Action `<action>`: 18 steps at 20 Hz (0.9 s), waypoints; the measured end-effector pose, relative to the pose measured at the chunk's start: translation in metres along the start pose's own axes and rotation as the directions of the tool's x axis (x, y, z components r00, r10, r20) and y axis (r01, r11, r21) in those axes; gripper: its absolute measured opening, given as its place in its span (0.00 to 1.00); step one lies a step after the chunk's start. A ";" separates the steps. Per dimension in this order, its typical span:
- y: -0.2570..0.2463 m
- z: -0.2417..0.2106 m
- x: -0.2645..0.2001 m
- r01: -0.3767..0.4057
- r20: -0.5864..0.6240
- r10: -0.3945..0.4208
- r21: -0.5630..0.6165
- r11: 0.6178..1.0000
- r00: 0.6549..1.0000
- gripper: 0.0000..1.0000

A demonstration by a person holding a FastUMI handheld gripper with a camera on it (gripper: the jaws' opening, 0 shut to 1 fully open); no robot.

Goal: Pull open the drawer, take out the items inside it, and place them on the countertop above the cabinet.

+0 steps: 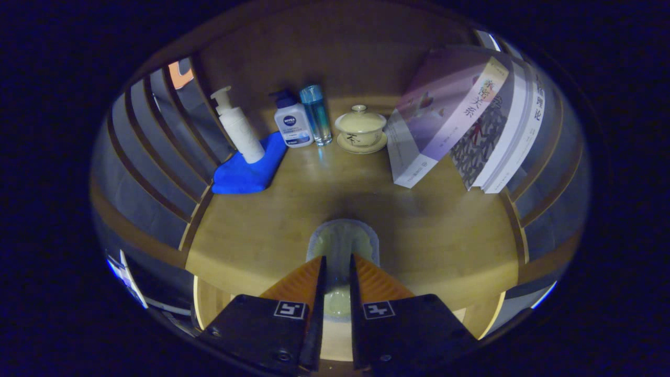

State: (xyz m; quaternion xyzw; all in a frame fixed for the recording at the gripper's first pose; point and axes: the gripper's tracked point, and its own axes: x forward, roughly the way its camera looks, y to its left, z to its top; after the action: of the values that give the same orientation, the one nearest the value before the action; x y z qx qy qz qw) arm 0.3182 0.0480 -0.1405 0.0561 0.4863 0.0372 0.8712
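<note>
My gripper (337,257) is shut on a small pale green cup with a grey rim (343,242). The cup sticks out just ahead of the fingertips and also shows in the narrow gap between the fingers. It hangs low over the front middle of the wooden countertop (434,235); whether it touches the wood I cannot tell. The drawer lies outside what I see.
Along the back stand a white pump bottle (238,128) on a blue cloth (248,170), a white bottle with a blue cap (292,123), a clear blue bottle (316,115) and a lidded tea bowl (361,128). Leaning books (460,115) fill the right. Slatted walls (157,146) close both sides.
</note>
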 end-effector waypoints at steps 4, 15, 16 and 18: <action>0.011 -0.003 -0.007 -0.036 0.070 0.038 -0.026 0.999 0.997 0.56; 0.021 -0.028 -0.115 0.062 0.444 0.002 -0.129 0.990 0.896 0.90; 0.022 -0.039 -0.127 0.068 0.473 0.005 -0.138 0.988 0.881 0.91; 0.026 -0.063 -0.145 0.067 0.526 0.022 -0.151 0.986 0.850 0.97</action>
State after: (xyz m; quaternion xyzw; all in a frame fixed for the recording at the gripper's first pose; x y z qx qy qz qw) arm 0.1887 0.0605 -0.0474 -0.0134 0.2256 0.0501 0.9728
